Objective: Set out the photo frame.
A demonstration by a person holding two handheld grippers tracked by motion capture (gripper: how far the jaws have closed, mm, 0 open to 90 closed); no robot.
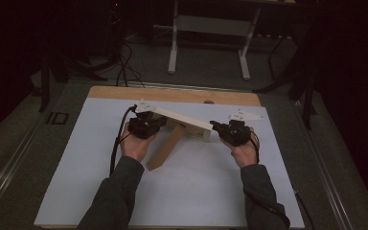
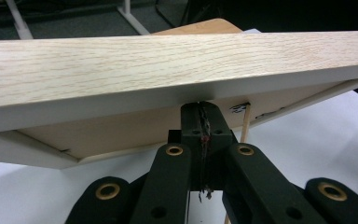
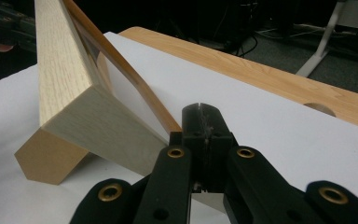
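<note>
A person's left claw [image 1: 146, 125], its jaws pressed together with nothing between them, sits under the left end of a pale oak-grained board [image 1: 182, 120] raised at a slant above a white worktop [image 1: 76, 158]. From the left gripper view the claw tip appears tucked against the board's [image 2: 168, 60] underside, just left of a thin wooden dowel [image 2: 245, 123] projecting from it, though contact cannot be confirmed.

Below the board's middle, a second wooden panel [image 1: 165, 148] angles down toward the person, its cut corner on the worktop. The two seem joined as parts of a flat-pack furniture piece.

At the board's right end, the right claw [image 1: 233, 131] is likewise closed empty, its tip lying beside the board's squared end [image 3: 107, 135] in the right gripper view; whether it touches is unclear.

The step in hand looks like steadying or lifting the assembly from both ends. Doing it well likely means keeping both claws level with each other, so the board does not twist on its lower panel, and pushing up evenly, since closed jaws only prop and cannot clamp. A slip at either end could drop the board.

The board shows light grain on its face, a white edge band and a darker, unfinished underside.
</note>
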